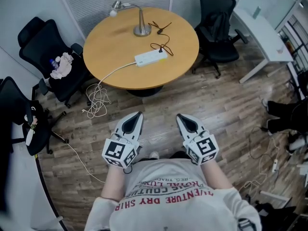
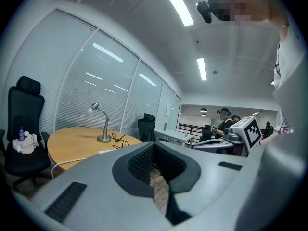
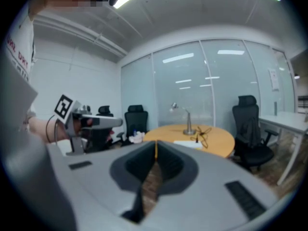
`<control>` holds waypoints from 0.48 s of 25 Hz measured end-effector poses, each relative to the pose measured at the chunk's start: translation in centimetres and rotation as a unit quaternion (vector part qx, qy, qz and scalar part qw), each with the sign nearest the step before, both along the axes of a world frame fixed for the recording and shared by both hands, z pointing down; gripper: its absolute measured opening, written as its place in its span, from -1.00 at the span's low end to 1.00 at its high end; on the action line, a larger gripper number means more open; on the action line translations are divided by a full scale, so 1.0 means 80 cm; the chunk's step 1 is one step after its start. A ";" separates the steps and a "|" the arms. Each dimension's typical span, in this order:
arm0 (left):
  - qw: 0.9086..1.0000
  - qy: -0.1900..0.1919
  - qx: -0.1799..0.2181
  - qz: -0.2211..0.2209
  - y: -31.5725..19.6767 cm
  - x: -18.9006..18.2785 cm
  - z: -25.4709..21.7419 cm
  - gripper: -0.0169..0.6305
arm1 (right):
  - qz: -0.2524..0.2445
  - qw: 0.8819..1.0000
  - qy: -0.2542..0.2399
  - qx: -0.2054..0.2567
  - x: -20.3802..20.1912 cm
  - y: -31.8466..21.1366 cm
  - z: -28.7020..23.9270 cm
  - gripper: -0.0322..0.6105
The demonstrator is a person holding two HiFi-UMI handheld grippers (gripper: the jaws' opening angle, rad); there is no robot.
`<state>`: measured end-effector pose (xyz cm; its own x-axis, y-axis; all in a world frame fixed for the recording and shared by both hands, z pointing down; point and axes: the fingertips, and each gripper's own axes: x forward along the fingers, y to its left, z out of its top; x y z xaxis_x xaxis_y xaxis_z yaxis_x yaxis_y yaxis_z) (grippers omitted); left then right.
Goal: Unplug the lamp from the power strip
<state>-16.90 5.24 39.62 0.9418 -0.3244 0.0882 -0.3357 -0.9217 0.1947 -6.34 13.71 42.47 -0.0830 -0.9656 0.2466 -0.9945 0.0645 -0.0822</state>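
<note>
The silver desk lamp [image 1: 141, 27] stands on the round wooden table [image 1: 185, 35]. Its black cord [image 1: 161, 46] loops across the top to the white power strip [image 1: 150, 57], where the plug sits in the right end. My left gripper [image 1: 136, 118] and right gripper [image 1: 182, 120] are held side by side close to the person's body, well short of the table, both shut and empty. In the left gripper view the lamp [image 2: 103, 128] is far off beyond the meeting jaw tips of the left gripper [image 2: 155, 150]. The right gripper view shows the lamp [image 3: 186, 121] and strip [image 3: 188, 143] ahead of the right gripper [image 3: 156, 146].
The strip's white cable [image 1: 98, 88] drops off the table's near left edge into a tangle on the wood floor. Black office chairs stand at the left [image 1: 45, 57] and behind right [image 1: 219, 28]. A white desk [image 1: 262, 28] is at the far right.
</note>
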 end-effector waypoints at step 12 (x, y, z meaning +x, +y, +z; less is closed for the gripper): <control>0.998 -0.012 -0.002 -0.059 -0.072 0.051 0.020 -0.86 | -0.059 0.998 -0.005 -0.007 0.067 -0.094 0.027 -0.80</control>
